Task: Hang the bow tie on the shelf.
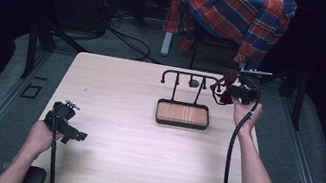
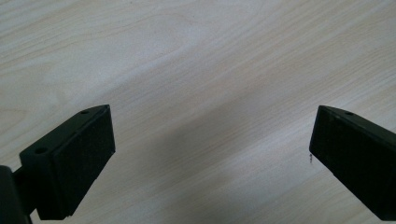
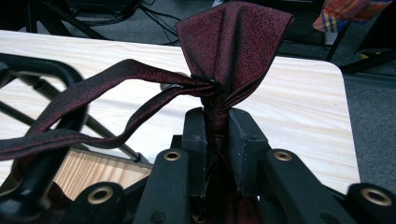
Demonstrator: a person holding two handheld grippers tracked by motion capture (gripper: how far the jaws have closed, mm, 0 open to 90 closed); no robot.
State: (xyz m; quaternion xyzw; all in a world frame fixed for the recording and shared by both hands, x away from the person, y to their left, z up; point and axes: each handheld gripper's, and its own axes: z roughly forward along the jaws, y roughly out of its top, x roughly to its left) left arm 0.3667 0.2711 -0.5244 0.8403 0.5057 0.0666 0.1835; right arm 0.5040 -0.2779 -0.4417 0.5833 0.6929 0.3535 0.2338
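Pinching bow tie (image 3: 232, 51) upright (right claw (image 3: 217, 135))

A pale wooden table (image 1: 120, 94) carries a black rack's wood-lined tray (image 1: 183, 114).

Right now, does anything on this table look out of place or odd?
Nothing looks damaged or spilled. The one unusual thing is the dark red bow tie: the right gripper pinches it at the knot, with its strap looped over the black rack above the wooden tray. The left gripper hangs open over bare table.
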